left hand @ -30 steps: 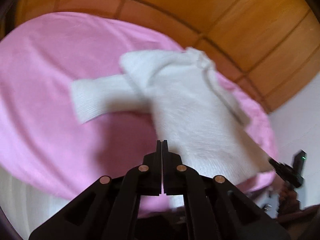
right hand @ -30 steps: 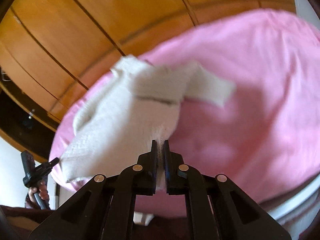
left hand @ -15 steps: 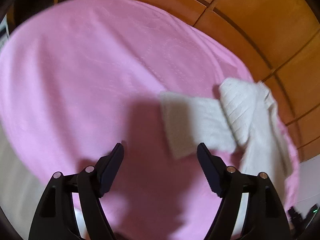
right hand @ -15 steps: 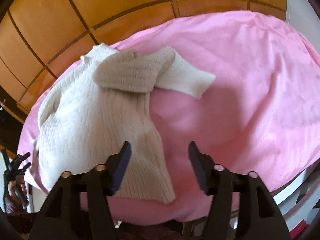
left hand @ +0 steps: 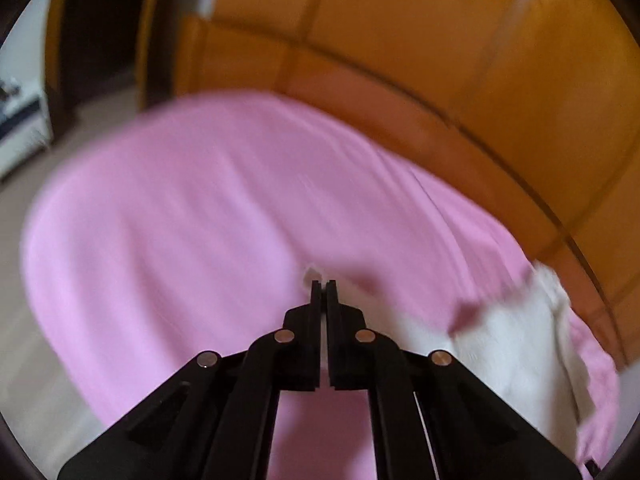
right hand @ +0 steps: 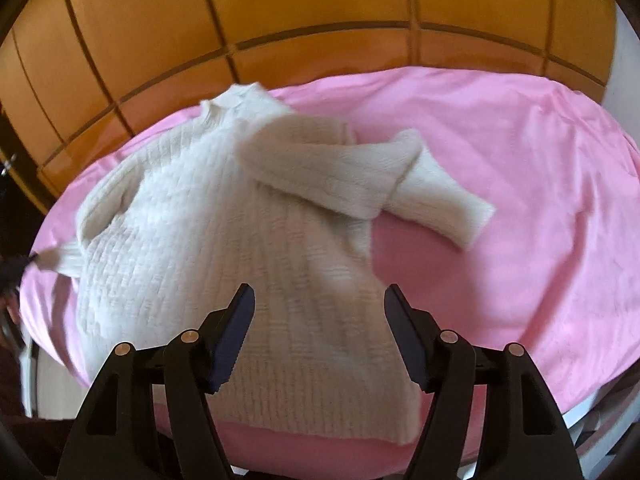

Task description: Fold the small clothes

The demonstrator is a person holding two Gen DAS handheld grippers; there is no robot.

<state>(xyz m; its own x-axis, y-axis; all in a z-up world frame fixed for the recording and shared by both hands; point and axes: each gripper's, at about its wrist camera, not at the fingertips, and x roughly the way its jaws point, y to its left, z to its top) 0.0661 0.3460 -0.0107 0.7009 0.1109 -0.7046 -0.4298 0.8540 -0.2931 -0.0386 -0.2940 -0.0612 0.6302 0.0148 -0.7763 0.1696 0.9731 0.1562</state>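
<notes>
A cream knitted sweater lies flat on the pink bed sheet, collar toward the wooden panels. One sleeve is folded across the chest, with its cuff on the sheet. My right gripper hangs open above the hem with nothing between its fingers. My left gripper is shut on the other sleeve's cuff, and the sweater body trails off to its right. In the right wrist view the left gripper shows at the left edge, pulling that cuff outward.
Orange wooden panels rise behind the bed. A dark doorway and a white cabinet stand beyond the bed's left end. The mattress edge drops off at the lower right. Bare pink sheet spreads left of the sweater.
Both grippers let go of the sweater's hem and opened, and the sweater settled flat. The left gripper swung left and shut on the sleeve cuff. The right gripper drew back, still open.
</notes>
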